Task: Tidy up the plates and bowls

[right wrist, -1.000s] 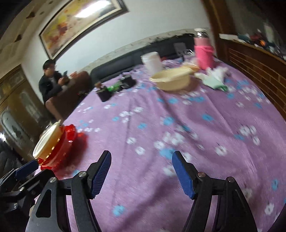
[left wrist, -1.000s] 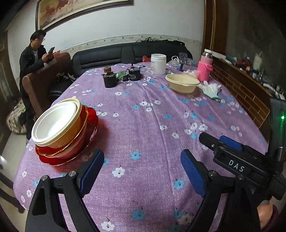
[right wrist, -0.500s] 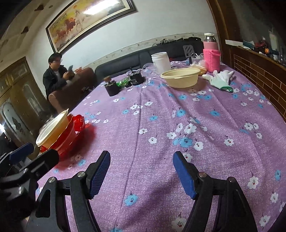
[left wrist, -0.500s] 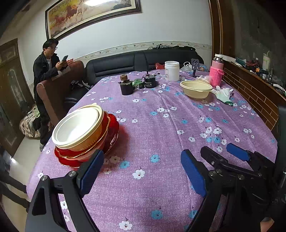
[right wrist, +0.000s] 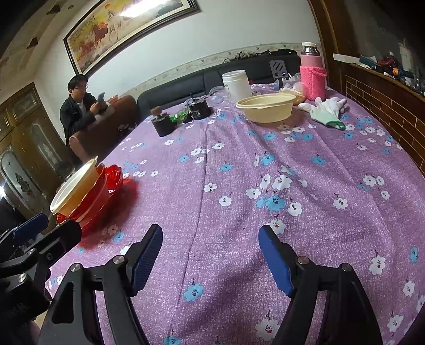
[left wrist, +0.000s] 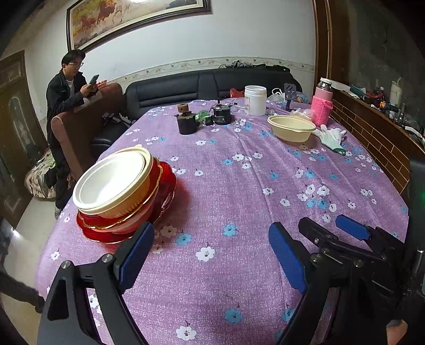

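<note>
Bowls and plates (left wrist: 119, 196) stand stacked at the near left of the table (left wrist: 239, 185). Left gripper (left wrist: 209, 254) and right gripper (right wrist: 209, 254) hover with jaws wide apart, holding nothing. One cream bowl (right wrist: 265, 107) sits alone, far right.

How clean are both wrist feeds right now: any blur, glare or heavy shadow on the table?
Left wrist view: sharp, strong fisheye bending at the edges, glare on the painting, soft shadow beside the red plate stack. Right wrist view: also sharp, glare on the same painting, a dim shadow on the purple tablecloth between the open jaws.
</note>
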`<state>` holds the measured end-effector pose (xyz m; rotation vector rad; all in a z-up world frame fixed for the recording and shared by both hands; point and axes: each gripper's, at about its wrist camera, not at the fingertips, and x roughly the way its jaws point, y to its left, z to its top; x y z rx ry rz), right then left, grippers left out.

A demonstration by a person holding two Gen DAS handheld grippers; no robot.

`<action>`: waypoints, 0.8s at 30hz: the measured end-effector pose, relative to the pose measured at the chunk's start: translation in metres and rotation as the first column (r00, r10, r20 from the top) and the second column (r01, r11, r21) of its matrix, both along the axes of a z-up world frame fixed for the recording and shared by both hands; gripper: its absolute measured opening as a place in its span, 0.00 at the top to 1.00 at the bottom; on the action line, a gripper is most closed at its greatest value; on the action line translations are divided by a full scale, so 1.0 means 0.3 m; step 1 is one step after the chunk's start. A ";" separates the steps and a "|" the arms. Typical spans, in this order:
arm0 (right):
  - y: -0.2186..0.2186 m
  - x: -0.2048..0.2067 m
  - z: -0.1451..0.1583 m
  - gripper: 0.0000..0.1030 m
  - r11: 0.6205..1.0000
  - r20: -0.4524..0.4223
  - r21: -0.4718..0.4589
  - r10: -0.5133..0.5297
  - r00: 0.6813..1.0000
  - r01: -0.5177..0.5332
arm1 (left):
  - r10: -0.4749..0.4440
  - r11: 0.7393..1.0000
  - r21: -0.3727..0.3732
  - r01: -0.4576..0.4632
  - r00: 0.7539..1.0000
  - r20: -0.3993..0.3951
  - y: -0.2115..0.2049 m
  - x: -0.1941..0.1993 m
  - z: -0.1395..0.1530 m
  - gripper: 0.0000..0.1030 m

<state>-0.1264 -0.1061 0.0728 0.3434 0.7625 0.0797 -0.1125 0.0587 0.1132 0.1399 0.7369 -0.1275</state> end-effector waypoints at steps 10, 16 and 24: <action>-0.018 0.007 -0.018 0.23 1.000 -0.030 0.014 -0.005 1.000 0.006 | -0.008 1.000 0.007 0.009 1.000 -0.024 -0.012 0.010 -0.016 0.15; -0.024 0.011 -0.030 0.23 1.000 -0.040 0.021 -0.007 0.999 0.007 | -0.011 1.000 0.009 0.012 0.999 -0.035 -0.014 0.015 -0.028 0.15; -0.027 0.015 -0.039 0.23 1.000 -0.049 0.027 -0.006 0.999 0.008 | -0.013 1.000 0.009 0.014 0.999 -0.041 -0.020 0.017 -0.038 0.15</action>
